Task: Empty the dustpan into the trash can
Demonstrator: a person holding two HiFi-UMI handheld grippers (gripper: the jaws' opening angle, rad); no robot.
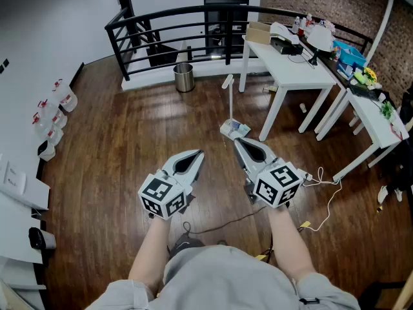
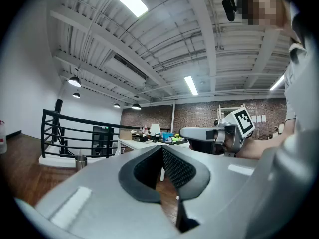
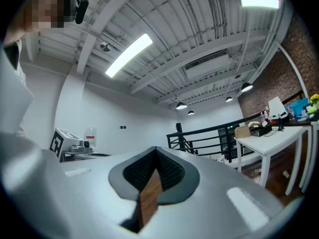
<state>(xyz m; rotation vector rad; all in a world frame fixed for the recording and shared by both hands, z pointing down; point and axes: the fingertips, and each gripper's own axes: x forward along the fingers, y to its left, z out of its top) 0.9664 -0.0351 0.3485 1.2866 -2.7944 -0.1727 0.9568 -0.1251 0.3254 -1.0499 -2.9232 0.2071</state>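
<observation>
Though the left tongs [image 1: 197,153] and right tongs [image 1: 236,140] are both closed on nothing, the task looks unstarted: the dustpan [image 1: 233,130] sits on the floor [image 1: 122,147] at twelve o'clock, the bin [image 1: 184,77] well beyond at eleven.

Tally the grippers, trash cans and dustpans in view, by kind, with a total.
Grippers: 2, the left gripper and the right gripper
Trash can: 1
Dustpan: 1
Total: 4
</observation>
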